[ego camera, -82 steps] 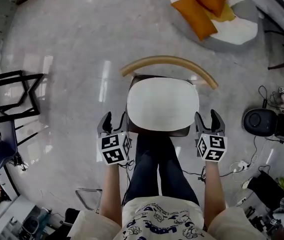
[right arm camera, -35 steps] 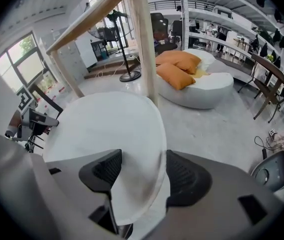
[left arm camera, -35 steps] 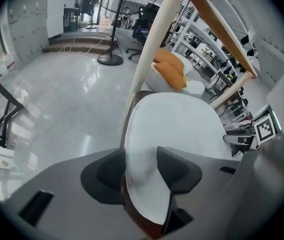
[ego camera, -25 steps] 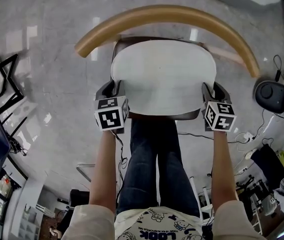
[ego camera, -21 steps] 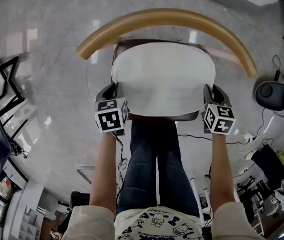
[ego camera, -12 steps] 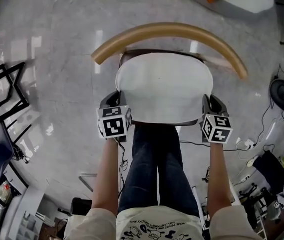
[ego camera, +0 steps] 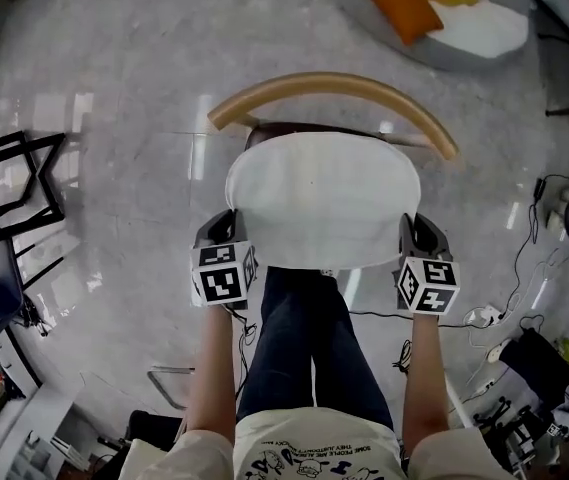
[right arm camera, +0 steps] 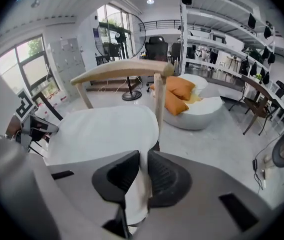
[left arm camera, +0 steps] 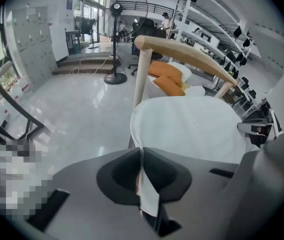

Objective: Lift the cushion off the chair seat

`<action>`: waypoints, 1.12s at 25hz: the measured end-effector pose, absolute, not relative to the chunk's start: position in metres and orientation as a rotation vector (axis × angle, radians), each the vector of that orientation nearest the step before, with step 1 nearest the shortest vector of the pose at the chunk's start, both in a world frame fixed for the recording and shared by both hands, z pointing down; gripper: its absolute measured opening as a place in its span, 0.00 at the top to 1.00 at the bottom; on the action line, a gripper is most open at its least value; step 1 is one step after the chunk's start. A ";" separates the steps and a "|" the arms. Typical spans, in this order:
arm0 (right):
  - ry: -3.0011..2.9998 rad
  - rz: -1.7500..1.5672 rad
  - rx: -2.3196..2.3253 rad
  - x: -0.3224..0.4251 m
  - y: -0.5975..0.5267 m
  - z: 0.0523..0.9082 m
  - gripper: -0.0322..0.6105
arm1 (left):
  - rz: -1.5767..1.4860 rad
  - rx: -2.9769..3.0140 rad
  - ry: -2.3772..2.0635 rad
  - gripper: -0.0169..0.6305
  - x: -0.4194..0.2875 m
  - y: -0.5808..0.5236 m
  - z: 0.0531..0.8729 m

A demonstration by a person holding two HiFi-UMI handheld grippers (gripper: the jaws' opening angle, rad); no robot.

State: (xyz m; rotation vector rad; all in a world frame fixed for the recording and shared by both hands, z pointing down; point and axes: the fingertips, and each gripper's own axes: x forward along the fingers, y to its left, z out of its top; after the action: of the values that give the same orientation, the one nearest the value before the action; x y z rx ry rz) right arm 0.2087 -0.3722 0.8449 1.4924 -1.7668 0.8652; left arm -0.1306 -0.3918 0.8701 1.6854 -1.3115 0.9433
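Jaws have just been closed: the left gripper (ego camera: 220,230) and right gripper (ego camera: 416,234) are each pinched tight on a thin side edge of the cushion (ego camera: 322,200). The cushion has been raised with them and is carried flat between the two, seemingly clear of the seat. The curved backrest of the chair (ego camera: 334,90) is seen beyond and below it. The lift is judged nearly done. Both forearms are held straight ahead and parallel, with the grippers pitched steeply down.

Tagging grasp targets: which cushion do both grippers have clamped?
The white cushion, pinched at its side edges by the left gripper and right gripper; the orange cushions lie untouched beyond the chair.
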 end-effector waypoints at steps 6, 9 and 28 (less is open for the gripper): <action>-1.849 0.742 1.511 0.213 -0.356 0.758 0.84 | 0.881 1.707 -1.413 0.93 -0.126 -0.356 0.785; -1.903 0.682 1.523 0.209 -0.346 0.707 0.84 | 0.842 1.730 -1.481 0.93 -0.129 -0.337 0.730; -2.137 0.333 1.780 0.199 -0.262 0.385 0.85 | 0.529 1.928 -1.836 0.93 -0.138 -0.246 0.404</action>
State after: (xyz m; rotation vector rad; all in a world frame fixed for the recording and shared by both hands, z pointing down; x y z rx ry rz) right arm 0.1986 -0.2618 0.3847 1.7802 -2.1366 0.3334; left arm -0.1380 -0.2455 0.4040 1.9281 -1.8362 0.5286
